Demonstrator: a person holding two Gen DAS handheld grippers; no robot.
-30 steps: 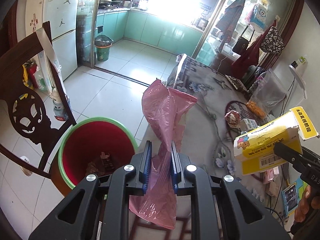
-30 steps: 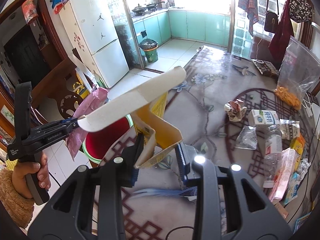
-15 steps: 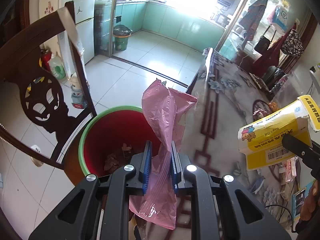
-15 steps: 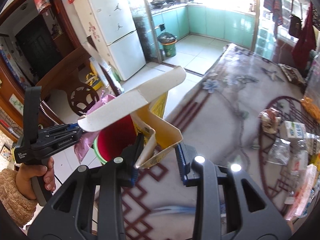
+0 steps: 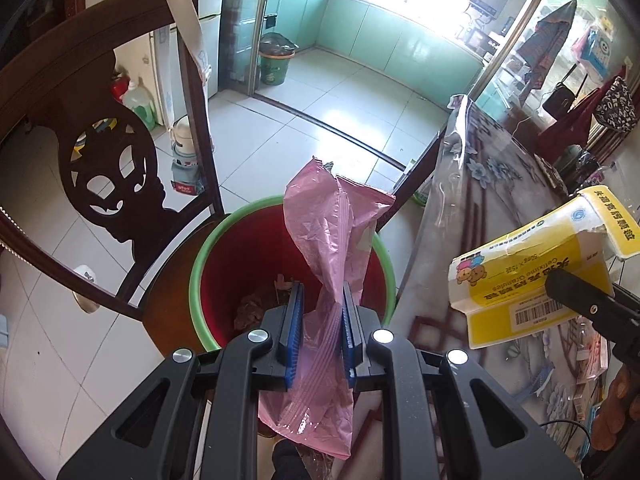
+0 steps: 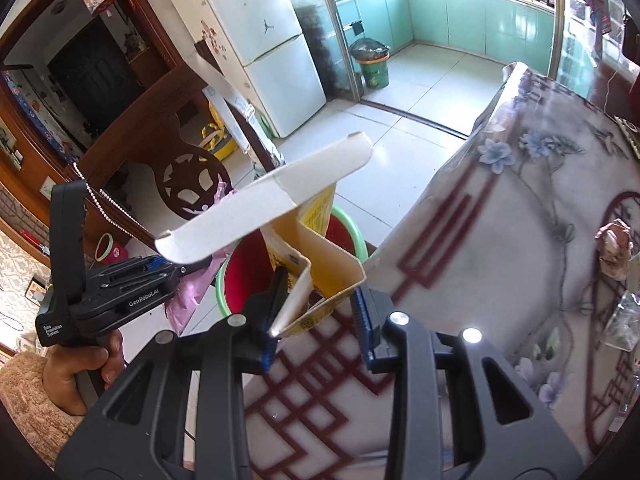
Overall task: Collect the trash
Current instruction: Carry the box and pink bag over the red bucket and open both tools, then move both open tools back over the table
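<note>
Bag (image 5: 320,264) pinched between left jaws, box (image 6: 320,264) between right.

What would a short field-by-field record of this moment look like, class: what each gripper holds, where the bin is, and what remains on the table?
left gripper: shut on the pink plastic bag, above the bin
right gripper: shut on the torn yellow carton, flap open, near the table's edge
bin: red inside, green rim, on the floor between the wooden chair and the table; some scraps already in it
left on table: a crumpled wrapper and clear packets at the right edge
step: neither item released yet
</note>
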